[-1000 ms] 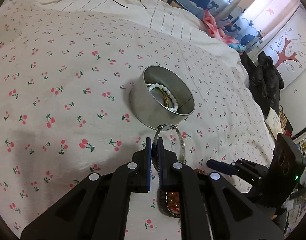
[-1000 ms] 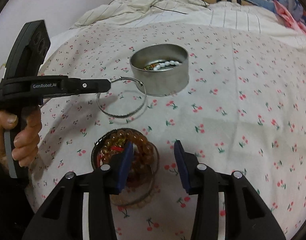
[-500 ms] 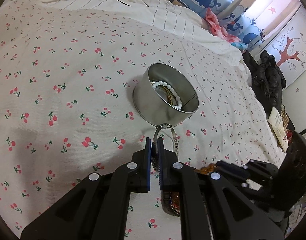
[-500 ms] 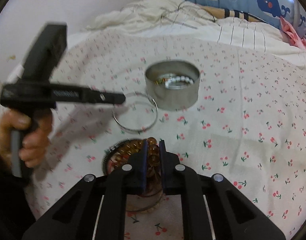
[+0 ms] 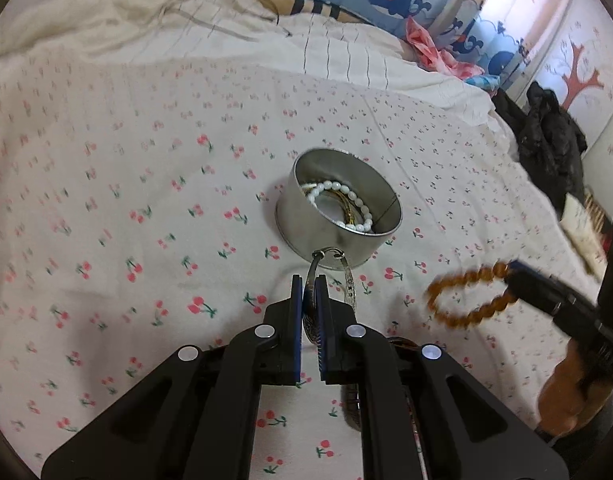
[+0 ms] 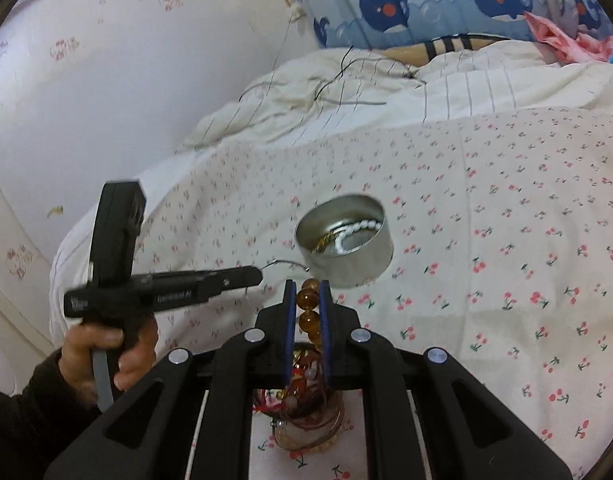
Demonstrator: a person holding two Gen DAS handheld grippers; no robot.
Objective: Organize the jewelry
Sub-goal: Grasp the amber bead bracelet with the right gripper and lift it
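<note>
A round silver tin (image 5: 338,216) stands on the cherry-print bedsheet and holds a white bead bracelet (image 5: 338,196) and gold pieces. My left gripper (image 5: 309,280) is shut on a thin silver bangle (image 5: 348,276), held just in front of the tin. My right gripper (image 6: 307,286) is shut on an amber bead bracelet (image 6: 308,312), lifted above the sheet; in the left wrist view the amber bead bracelet (image 5: 470,292) hangs to the right of the tin. The tin (image 6: 346,240) and the left gripper (image 6: 258,274) also show in the right wrist view.
A small dish of remaining jewelry (image 6: 302,408) lies on the sheet under my right gripper. A rumpled striped quilt (image 5: 226,28) and whale-print pillows (image 6: 426,4) lie beyond the tin. Dark clothes (image 5: 546,140) sit past the bed's right edge.
My right gripper has closed on the amber bead bracelet and lifted it from the dish. My left gripper still holds the silver bangle and has moved closer to the tin.
</note>
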